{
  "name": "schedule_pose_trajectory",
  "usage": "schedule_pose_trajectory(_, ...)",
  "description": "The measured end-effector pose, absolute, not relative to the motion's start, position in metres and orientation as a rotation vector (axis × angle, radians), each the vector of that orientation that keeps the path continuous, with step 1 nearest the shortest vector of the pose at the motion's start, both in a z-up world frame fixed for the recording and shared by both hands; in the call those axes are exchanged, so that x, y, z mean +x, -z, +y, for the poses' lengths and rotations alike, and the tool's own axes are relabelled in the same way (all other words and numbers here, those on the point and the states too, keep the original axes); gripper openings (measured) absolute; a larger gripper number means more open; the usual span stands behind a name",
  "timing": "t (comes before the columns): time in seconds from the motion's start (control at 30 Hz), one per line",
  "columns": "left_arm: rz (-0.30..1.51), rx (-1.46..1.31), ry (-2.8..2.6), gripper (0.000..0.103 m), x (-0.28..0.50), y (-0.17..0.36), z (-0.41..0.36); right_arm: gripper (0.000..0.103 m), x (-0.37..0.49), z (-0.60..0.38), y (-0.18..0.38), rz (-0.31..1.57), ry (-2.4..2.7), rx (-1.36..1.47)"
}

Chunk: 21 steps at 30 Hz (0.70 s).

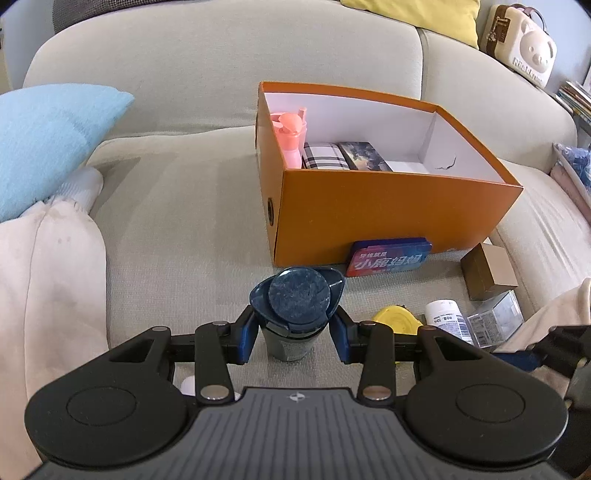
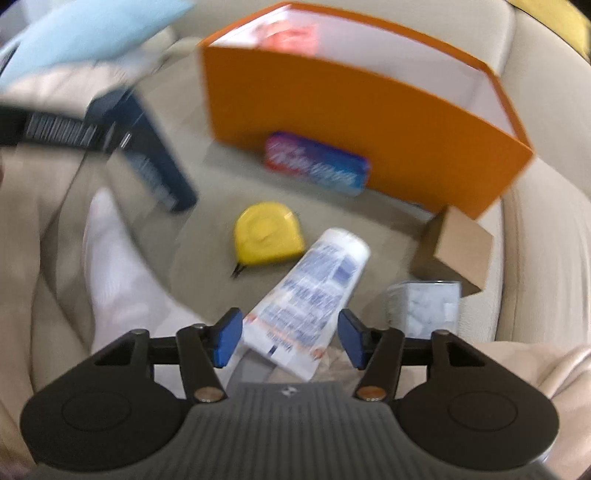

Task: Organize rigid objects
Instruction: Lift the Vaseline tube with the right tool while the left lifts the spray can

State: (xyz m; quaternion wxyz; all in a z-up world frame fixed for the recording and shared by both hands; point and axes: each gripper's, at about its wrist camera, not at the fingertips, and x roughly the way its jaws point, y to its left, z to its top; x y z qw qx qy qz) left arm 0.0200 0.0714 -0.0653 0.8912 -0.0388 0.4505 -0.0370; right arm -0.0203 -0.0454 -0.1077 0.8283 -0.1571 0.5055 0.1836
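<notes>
L claw (image 1: 295, 332) clamps dark blue bottle (image 1: 295, 314), upright, lid toward orange box (image 1: 388, 214) on sofa. R claw (image 2: 290, 338) wide apart, white tube (image 2: 314, 295) lying betw its fingers, cap end aimed at box, untouched.

One orange box (image 1: 388, 214) stands on the sofa, and four things show inside it: one pink handheld fan (image 1: 291, 136), one checked case (image 1: 324, 157), one dark printed box (image 1: 364, 156) and one flat white item (image 1: 404, 167). Outside it lie one blue-and-red tin (image 1: 388, 258), one yellow tape measure (image 2: 267, 233), one white tube (image 2: 314, 291), one brown cardboard box (image 1: 487, 271) and one clear plastic box (image 1: 496, 323). There is also one dark blue lidded cup (image 1: 295, 314), along with one light blue cushion (image 1: 48, 144) and one yellow cushion (image 1: 417, 14).
</notes>
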Motion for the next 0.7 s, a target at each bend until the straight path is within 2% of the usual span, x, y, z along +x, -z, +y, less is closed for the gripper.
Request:
schedule_pose_trajectory(0.13, 0.936, -0.077, 0.079, 0.047, 0.020, 0.065, 0.071, 0.064, -0.027, -0.033, 0.121, 1.081, -0.396, -0.447)
schedule_pose_trajectory(0.3, 0.936, -0.073, 0.079, 0.047, 0.020, 0.065, 0.071, 0.061, -0.026, -0.035, 0.129, 1.107, -0.357, -0.494)
schedule_pose_trajectory(0.4, 0.936, -0.074, 0.080, 0.047, 0.020, 0.065, 0.071, 0.052, -0.029, -0.036, 0.122, 1.075, -0.355, -0.514)
schedule_pose_trajectory(0.47, 0.937, -0.075, 0.080, 0.047, 0.020, 0.065, 0.071, 0.039, -0.032, -0.035, 0.115, 1.039, -0.354, -0.532)
schedule_pose_trajectory(0.6, 0.935, -0.074, 0.080, 0.047, 0.021, 0.065, 0.071, 0.032, -0.031, -0.036, 0.098, 0.950, -0.339, -0.542)
schedule_pose_trajectory(0.67, 0.935, -0.076, 0.080, 0.047, 0.021, 0.065, 0.071, 0.016, -0.027, -0.039, 0.090, 0.922, -0.326, -0.528)
schedule_pose_trajectory(0.7, 0.935, -0.077, 0.080, 0.047, 0.021, 0.065, 0.071, 0.012, -0.023, -0.041, 0.088, 0.911, -0.310, -0.522)
